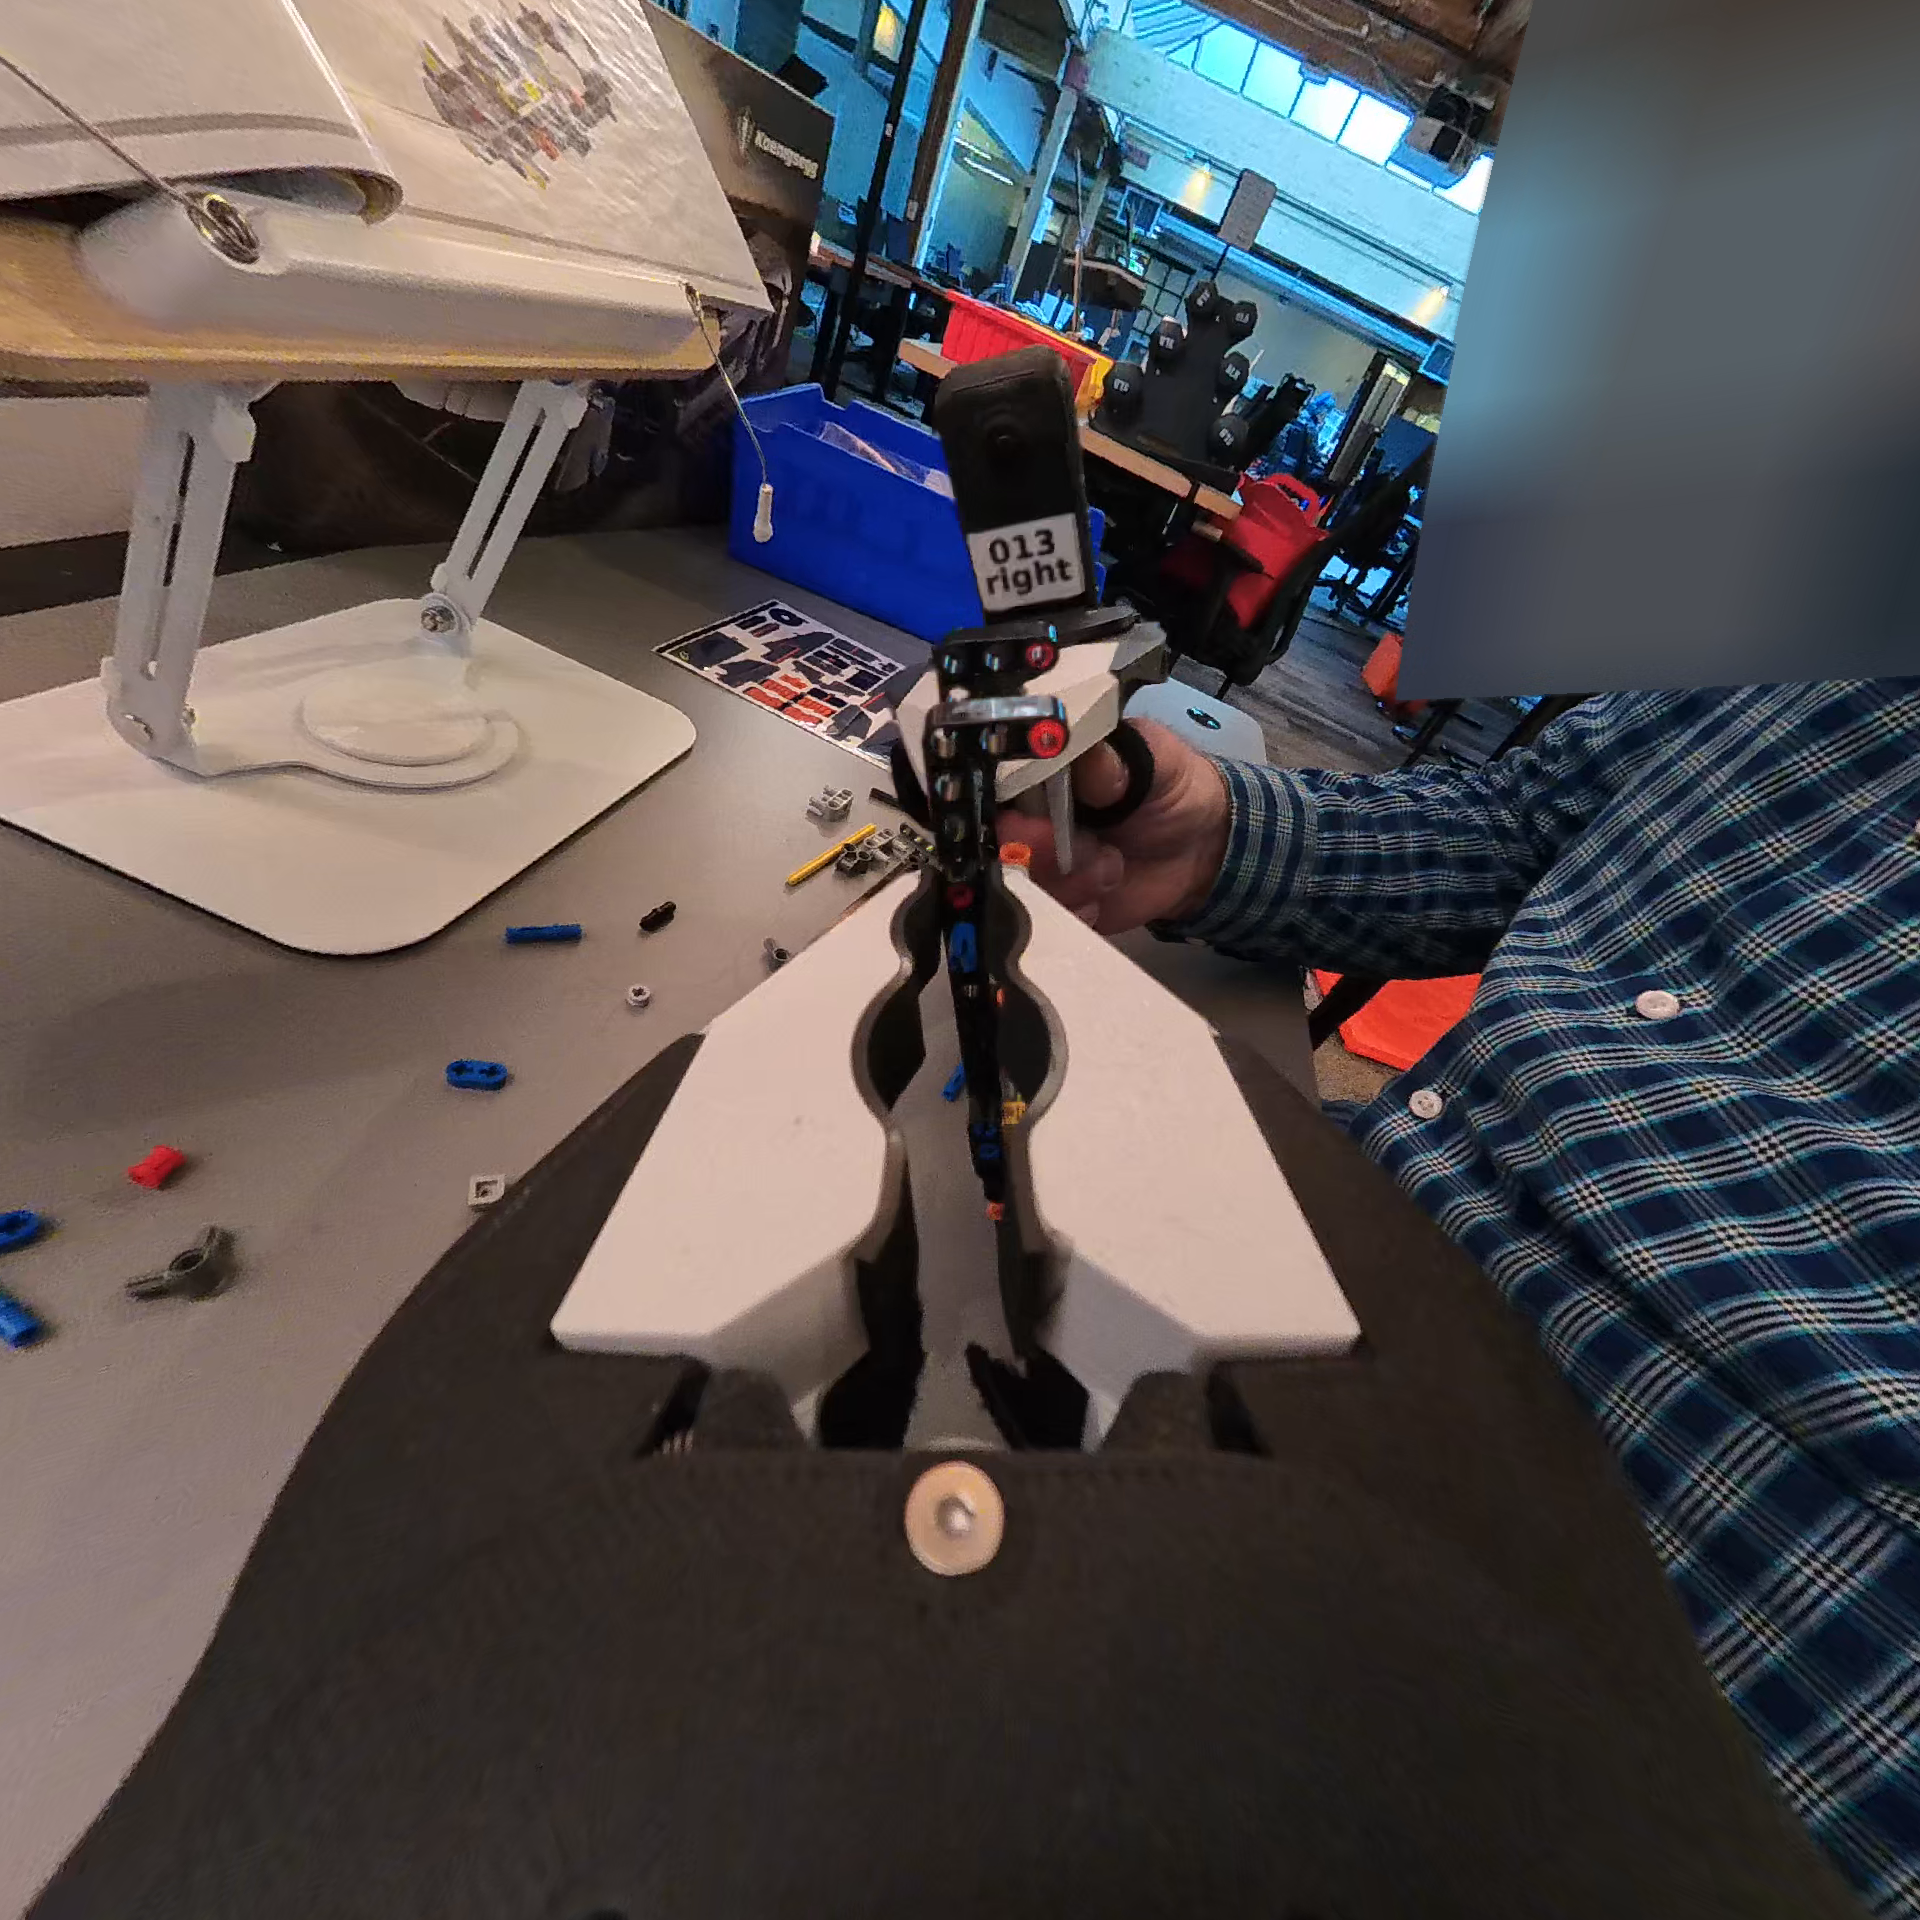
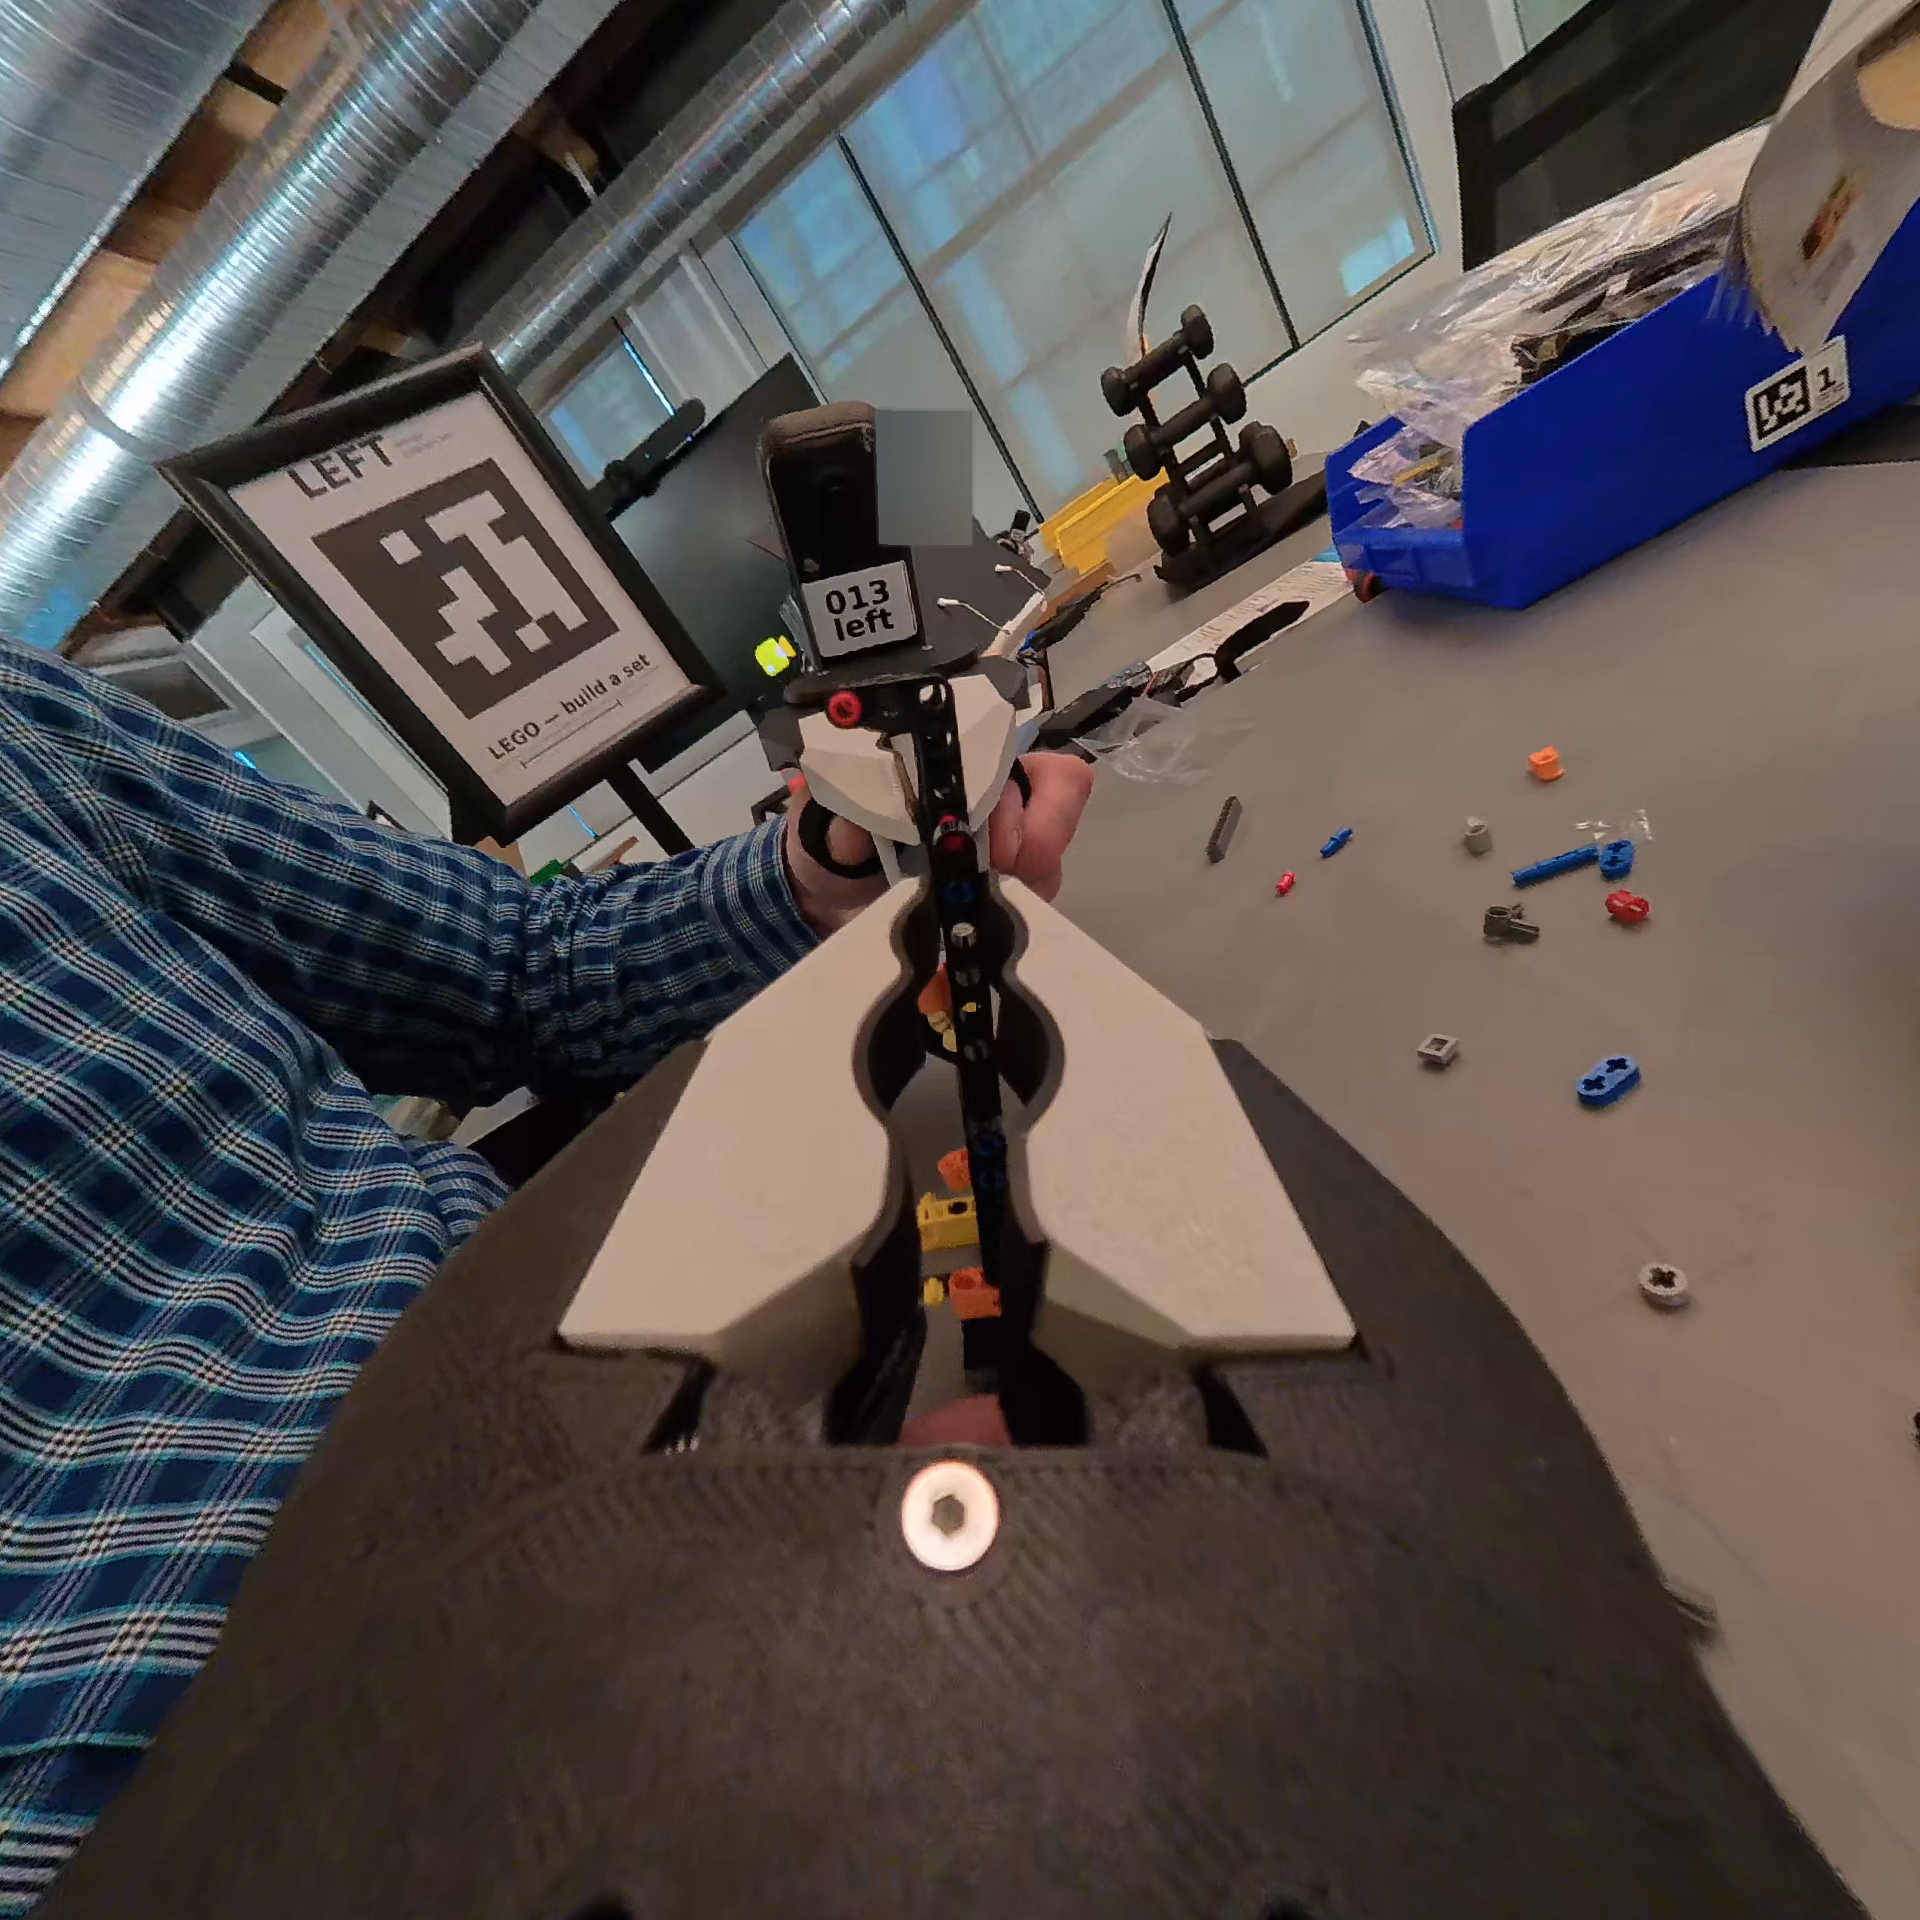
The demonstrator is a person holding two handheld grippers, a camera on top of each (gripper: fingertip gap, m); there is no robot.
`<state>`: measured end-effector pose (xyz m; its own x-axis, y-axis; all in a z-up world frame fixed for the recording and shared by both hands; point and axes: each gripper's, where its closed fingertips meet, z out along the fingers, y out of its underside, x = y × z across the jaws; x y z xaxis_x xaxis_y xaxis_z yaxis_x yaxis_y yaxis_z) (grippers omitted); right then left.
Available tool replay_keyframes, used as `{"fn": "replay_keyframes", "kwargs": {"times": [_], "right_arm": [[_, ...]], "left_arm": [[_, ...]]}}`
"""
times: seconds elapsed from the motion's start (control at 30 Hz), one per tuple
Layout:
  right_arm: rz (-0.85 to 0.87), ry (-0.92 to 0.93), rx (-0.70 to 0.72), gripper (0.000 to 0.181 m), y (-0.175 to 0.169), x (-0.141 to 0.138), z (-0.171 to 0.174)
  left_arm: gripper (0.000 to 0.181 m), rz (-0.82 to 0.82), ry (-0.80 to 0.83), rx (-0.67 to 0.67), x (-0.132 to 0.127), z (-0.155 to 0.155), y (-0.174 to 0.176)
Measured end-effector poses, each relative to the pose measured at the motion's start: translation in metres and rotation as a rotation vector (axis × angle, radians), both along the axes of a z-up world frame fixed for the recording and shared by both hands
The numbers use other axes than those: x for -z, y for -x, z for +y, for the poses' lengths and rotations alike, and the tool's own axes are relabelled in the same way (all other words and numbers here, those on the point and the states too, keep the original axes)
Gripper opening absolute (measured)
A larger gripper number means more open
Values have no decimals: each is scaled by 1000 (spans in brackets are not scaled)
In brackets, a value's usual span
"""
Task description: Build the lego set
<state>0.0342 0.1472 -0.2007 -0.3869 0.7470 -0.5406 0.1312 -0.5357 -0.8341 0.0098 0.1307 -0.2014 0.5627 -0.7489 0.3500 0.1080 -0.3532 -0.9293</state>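
Grey tabletop (image 2: 1558, 675) carries one blue plastic bin (image 2: 1621, 457) stuffed with clear part bags, while left gripper (image 1: 961, 904) and right gripper (image 2: 961, 904) both clamp narrow on one long black studded lego beam assembly (image 1: 961, 831) held mid-air between them, loose small pieces (image 2: 1608, 1081) scattered below.

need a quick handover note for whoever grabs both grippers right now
Left gripper: shut on the black beam assembly.
Right gripper: shut on the same assembly, tip to tip with the left, above the grey table.
Done: a long black beam with red, blue, yellow and orange parts fitted.
Left: loose pieces, like the blue link, lie unused; more bags in the blue bin.
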Motion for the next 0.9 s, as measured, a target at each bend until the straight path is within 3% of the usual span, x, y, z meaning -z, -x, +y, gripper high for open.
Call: {"fn": "replay_keyframes", "kwargs": {"times": [0.57, 0.8, 0.9], "right_arm": [[-39, 6, 17, 6, 3, 1, 1], [-190, -2, 52, 6, 13, 21, -7], [-273, -21, 57, 8, 14, 40, -13]], "left_arm": [[6, 43, 23, -10, -2, 0, 1], [5, 17, 215, 106, 7, 4, 12], [5, 45, 327, 230, 20, 6, 12]]}}
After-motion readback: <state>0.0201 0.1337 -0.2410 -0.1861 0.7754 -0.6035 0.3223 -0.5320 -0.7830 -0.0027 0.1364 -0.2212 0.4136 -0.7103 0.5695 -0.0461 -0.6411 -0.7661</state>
